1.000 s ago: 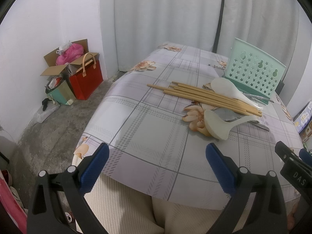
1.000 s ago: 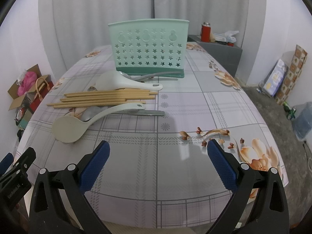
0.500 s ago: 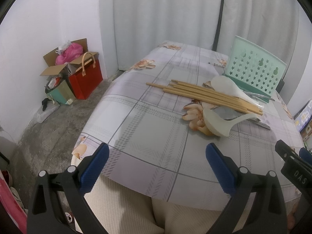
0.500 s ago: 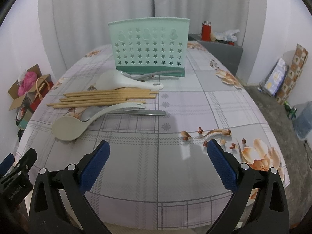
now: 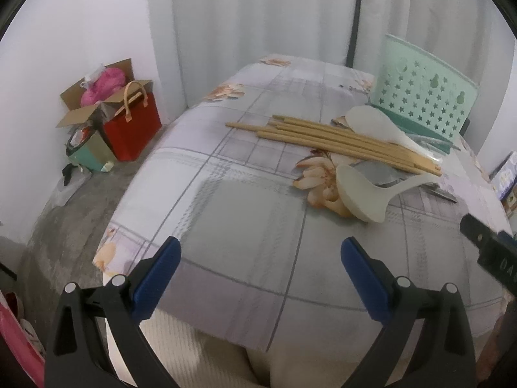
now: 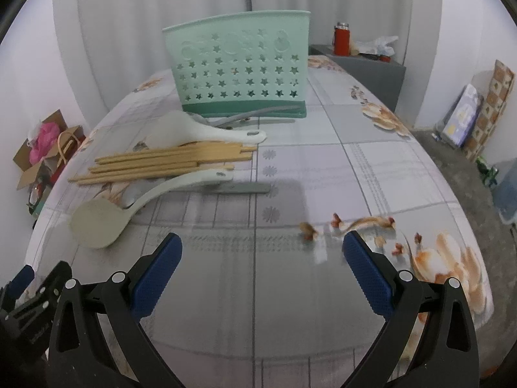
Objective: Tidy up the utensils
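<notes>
Over the counter's (image 6: 371, 168) near edge both tools, left (image 5: 260, 262) and right (image 6: 262, 258), hung released, nothing between their fingers. Chopsticks (image 6: 168, 161) and spoons (image 6: 129, 207) lay ahead, before the basket (image 6: 242, 71); the right half lay bare. No legible writing.

Table (image 6: 371, 174) bears chopsticks (image 6: 168, 163), spoons (image 6: 155, 197), holder (image 6: 240, 71).

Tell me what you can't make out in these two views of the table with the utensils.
- Inside of the green holder: both views show only its perforated wall.
- Metal utensils at the holder's base: the white rice paddle covers their heads.
- Grey utensil: partly hidden under the beige rice paddle.
- Chopsticks: the count is unclear because they overlap.
</notes>
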